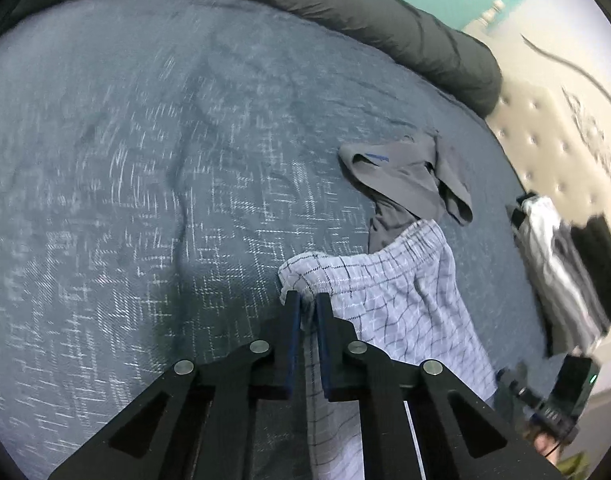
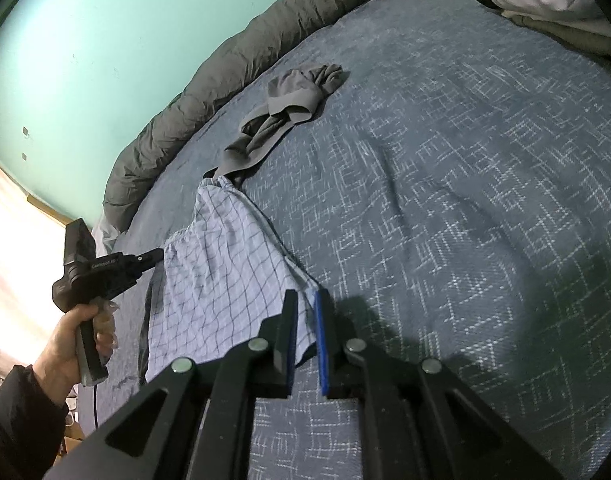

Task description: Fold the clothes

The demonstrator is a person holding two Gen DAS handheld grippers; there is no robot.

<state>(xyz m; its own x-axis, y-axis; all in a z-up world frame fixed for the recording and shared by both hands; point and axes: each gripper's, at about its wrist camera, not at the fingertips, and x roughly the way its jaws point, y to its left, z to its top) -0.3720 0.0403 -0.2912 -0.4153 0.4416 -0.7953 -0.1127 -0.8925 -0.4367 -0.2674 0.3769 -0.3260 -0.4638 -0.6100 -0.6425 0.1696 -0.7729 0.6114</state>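
**Checked shorts pinched at two corners over the bed**

The checked shorts hang between the two grippers just above the blue bedspread, near its edge. The left gripper has its fingers closed on a bunched corner of the elastic waistband; the right gripper has its fingers nearly together with a corner of the cloth nipped between them, though from this angle the bite looks shallow, and it may be holding only the hem.

The fabric is thin, light woven cotton: limp, no stiffness, likely to sag and twist between the two holds and to slide out of a shallow pinch. The firmest places to hold are the gathered waistband and the stitched hems, where the cloth is doubled.

In the right wrist view the garment's long axis runs away from that gripper toward the grey underwear, which lies crumpled further up the bed, with one end touching or just overlapping the far end of the shorts. A pile of other clothes sits at the bed's edge, apart from both.
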